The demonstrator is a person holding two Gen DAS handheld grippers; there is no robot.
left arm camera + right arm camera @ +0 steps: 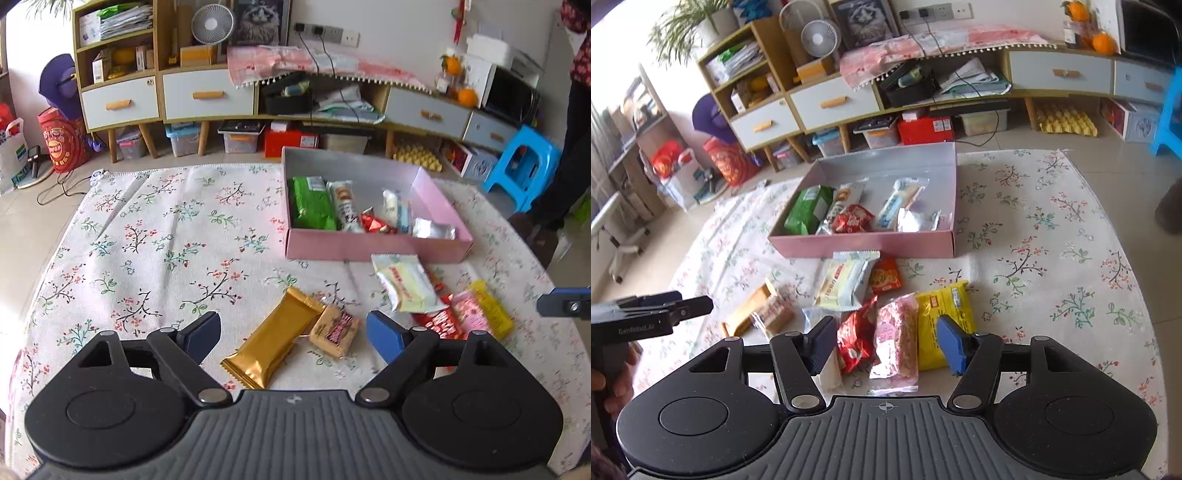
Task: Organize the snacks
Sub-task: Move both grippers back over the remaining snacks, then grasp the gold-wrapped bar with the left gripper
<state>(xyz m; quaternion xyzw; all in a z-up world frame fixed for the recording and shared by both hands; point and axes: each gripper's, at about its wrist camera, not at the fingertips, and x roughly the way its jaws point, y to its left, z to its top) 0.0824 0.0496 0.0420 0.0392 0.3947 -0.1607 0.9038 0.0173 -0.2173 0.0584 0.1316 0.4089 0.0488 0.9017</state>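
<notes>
A pink box (369, 249) (864, 245) on the floral cloth holds several snack packets. In front of it lie loose snacks. My left gripper (293, 334) is open above a gold wrapper (271, 339) and a small tan bar (334, 331), touching neither. My right gripper (886, 345) is open over a red packet (855, 338) and a pink packet (897, 339); its blue pad covers part of a yellow packet (942, 306). A white-and-cream packet (404, 286) (846, 282) lies nearer the box. In the right wrist view the left gripper (665, 308) shows at the left edge.
The cloth (147, 240) spreads wide to the left of the snacks and right of the box (1052, 240). Beyond it stand low cabinets (207, 96), storage bins, a blue stool (524, 166) and a person's legs (569, 147) at the far right.
</notes>
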